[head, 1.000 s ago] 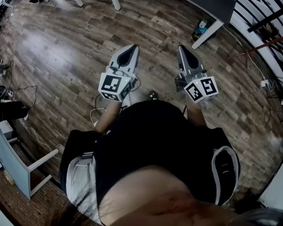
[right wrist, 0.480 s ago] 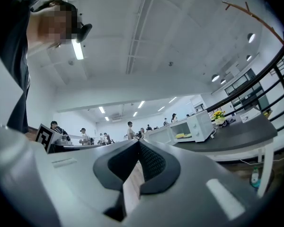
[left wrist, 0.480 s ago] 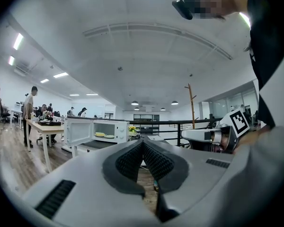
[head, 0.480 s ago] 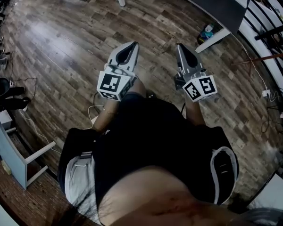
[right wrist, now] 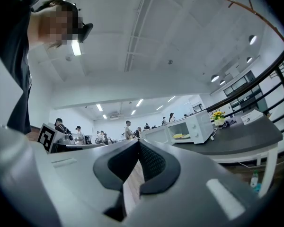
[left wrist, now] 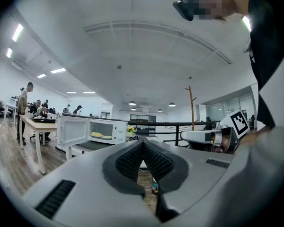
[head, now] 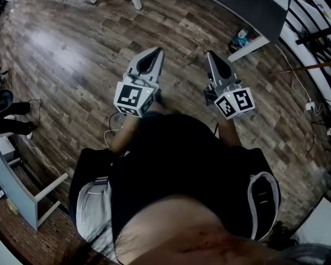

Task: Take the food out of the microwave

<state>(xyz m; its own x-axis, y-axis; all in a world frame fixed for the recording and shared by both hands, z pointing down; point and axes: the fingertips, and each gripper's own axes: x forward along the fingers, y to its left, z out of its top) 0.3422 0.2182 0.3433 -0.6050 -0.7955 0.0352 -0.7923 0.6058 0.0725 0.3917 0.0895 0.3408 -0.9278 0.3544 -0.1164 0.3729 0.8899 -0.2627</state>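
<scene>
grippers: two. left gripper [left wrist: 143,144]: jaws pressed together tip to tip, nothing pinched, nothing touched. right gripper [right wrist: 138,144]: likewise closed, empty, nothing touched. both held side by side, apart, in front of the person's torso, above wood floor [head: 71,54]. microwave [left wrist: 119,130]: one, white, door swung open, on a dark table [right wrist: 246,136], well apart from both grippers. food [left wrist: 100,135]: flat, yellowish, inside the microwave cavity; number of pieces unclear. flower pot [right wrist: 218,115]: one, yellow blooms, just beside the microwave. bottle [head: 241,36]: one, on the floor by a table leg.
</scene>
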